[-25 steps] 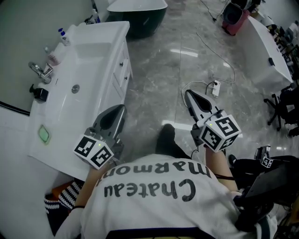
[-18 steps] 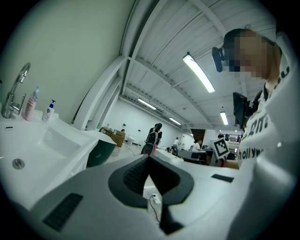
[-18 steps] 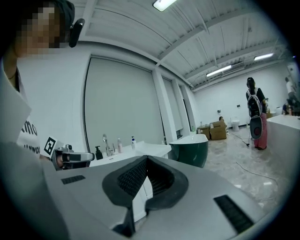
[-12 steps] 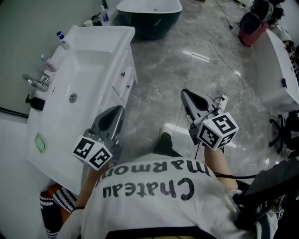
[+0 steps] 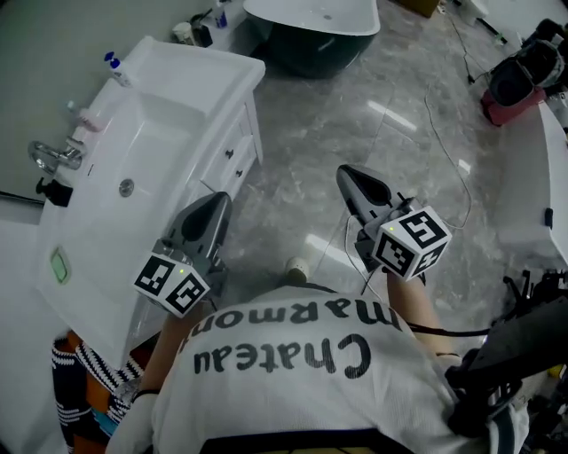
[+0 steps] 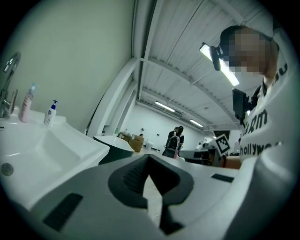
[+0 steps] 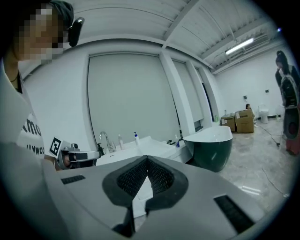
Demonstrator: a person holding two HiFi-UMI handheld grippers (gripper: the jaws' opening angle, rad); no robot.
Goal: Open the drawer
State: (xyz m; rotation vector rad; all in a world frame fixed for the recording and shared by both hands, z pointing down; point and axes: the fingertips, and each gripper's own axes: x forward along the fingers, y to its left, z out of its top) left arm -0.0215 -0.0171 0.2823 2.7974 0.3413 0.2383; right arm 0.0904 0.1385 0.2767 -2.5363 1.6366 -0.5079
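Note:
The white vanity stands at the left, its drawer fronts with small dark knobs facing the marble floor. My left gripper is shut and empty, held in the air just in front of the vanity's lower front, apart from the knobs. In the left gripper view its jaws meet, with the sink counter to the left. My right gripper is also shut and empty, out over the floor to the right. The right gripper view shows its closed tips and the vanity beyond.
A dark-green bathtub stands past the vanity's far end. A faucet, bottles and a green soap sit on the counter. A cable lies on the floor, and a white tub is at the right.
The person has moved along the vanity's front, carrying both grippers forward. The drawer fronts now lie closer to the left gripper. Both pairs of jaws have stayed shut.

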